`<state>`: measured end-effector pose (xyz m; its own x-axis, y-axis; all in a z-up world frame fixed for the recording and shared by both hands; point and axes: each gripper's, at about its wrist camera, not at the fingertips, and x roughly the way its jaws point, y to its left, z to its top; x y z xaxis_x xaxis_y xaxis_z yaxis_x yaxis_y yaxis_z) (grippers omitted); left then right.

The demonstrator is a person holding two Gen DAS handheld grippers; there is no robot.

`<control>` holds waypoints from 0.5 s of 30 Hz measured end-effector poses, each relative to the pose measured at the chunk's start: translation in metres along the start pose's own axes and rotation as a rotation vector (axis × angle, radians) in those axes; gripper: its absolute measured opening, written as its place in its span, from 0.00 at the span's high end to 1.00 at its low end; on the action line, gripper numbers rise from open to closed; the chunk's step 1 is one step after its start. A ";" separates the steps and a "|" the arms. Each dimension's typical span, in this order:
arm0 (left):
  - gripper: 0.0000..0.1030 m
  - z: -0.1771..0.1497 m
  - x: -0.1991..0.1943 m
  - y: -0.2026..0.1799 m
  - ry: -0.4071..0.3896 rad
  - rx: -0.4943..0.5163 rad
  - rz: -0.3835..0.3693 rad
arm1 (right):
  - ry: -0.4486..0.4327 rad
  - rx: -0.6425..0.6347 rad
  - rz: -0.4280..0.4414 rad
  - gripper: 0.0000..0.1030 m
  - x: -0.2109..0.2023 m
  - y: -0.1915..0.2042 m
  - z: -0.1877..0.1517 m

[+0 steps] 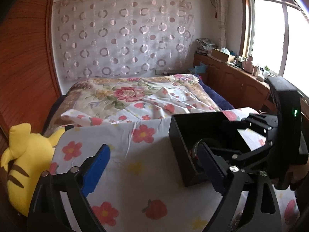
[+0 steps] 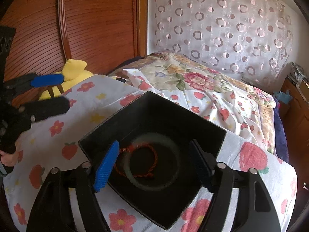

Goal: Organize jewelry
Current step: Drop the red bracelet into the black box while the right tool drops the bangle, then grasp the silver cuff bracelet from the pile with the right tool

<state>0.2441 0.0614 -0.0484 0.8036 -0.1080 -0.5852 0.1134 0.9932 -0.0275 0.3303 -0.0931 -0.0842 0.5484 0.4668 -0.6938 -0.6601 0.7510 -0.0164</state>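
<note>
I see a flower-and-strawberry sheet [image 2: 58, 135] covering the work surface, the bed [image 1: 135, 96] behind it, a wooden wardrobe [image 2: 96, 19] upper left. The black box [image 2: 208, 127], centre frame, holds a green bangle [image 2: 173, 154] and red cord bracelet [image 2: 150, 150]. My right gripper [image 2: 156, 166] straddles it, spread wide; my left gripper [image 1: 154, 166] is spread too, holding nothing.

From the left, the box [image 1: 185, 135] wall and a gripper finger hide nearly all of the bangle [image 1: 199, 145]. From the right, the bangle [image 2: 154, 183] looks soft and blurred, covering part of the red cord [image 2: 152, 152]. The plush [image 1: 21, 164] runs off the edge.
</note>
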 end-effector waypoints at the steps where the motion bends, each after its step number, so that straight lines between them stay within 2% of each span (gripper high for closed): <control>1: 0.11 -0.002 -0.003 0.000 -0.002 -0.003 -0.001 | -0.001 0.000 -0.002 0.22 -0.001 0.000 0.001; 6: 0.08 -0.012 -0.015 -0.003 -0.004 -0.013 -0.003 | -0.029 0.015 -0.016 0.22 -0.022 0.000 -0.002; 15: 0.07 -0.045 -0.046 -0.022 -0.004 -0.003 -0.029 | -0.068 0.055 -0.019 0.22 -0.083 0.006 -0.050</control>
<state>0.1783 0.0467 -0.0577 0.8020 -0.1373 -0.5813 0.1352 0.9897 -0.0473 0.2551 -0.1506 -0.0626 0.5957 0.4816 -0.6428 -0.6212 0.7836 0.0115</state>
